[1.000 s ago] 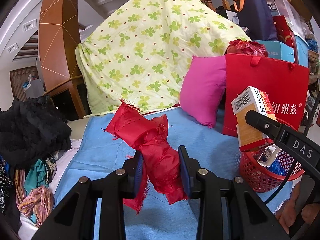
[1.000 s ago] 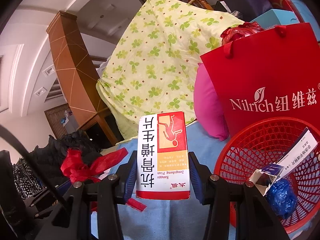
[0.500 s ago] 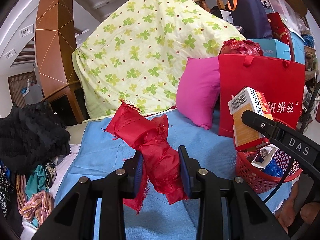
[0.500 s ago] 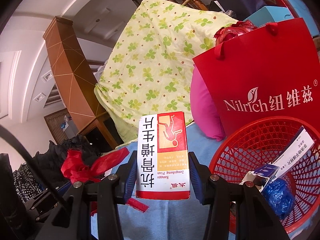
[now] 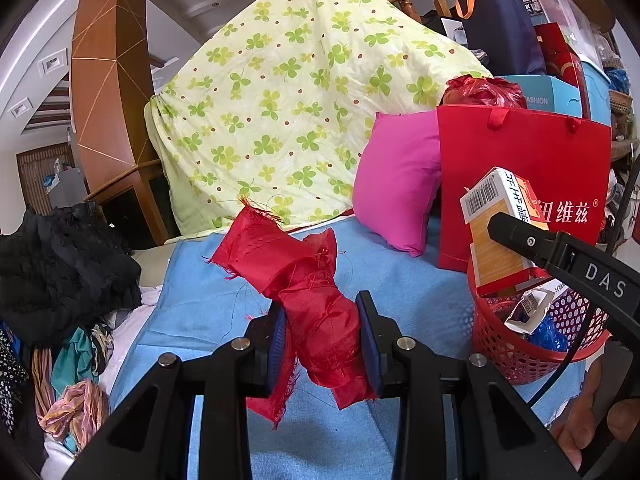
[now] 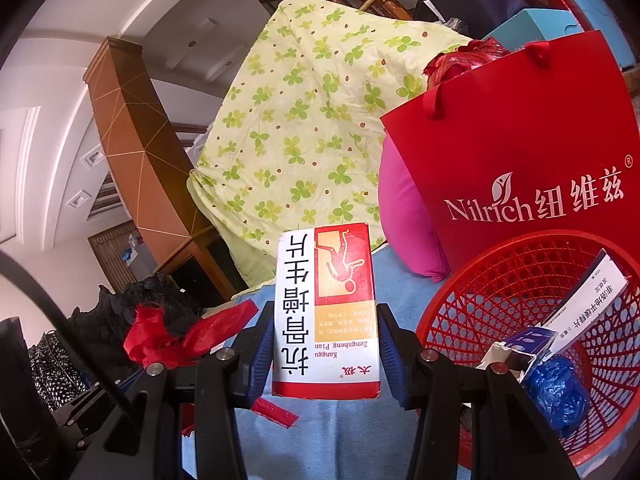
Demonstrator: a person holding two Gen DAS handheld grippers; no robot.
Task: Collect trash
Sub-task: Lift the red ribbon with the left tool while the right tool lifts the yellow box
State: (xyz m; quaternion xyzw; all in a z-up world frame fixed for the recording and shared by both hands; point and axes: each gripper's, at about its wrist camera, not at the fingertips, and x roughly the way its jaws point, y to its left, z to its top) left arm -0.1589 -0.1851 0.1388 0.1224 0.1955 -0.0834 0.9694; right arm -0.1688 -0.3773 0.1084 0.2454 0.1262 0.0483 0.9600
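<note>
Left gripper (image 5: 324,336) is clamped on a frayed red rag (image 5: 308,292), holding it up over the blue cloth (image 5: 208,304). Right gripper (image 6: 324,348) pinches a medicine box (image 6: 326,312) upright, label upside down, just left of the red basket (image 6: 500,276). From the left wrist, that box sits right above the basket's rim. Inside the basket: a torn carton (image 6: 524,344), a blue wad (image 6: 556,392). A red bag (image 6: 520,148) stands behind, touching a pink pillow (image 5: 396,180).

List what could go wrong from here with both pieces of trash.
The red-and-white cardboard medicine box in the right gripper sits beside the red plastic mesh basket; released now, it may miss. The frayed red cloth scrap in the left gripper could snag its loose threads.
</note>
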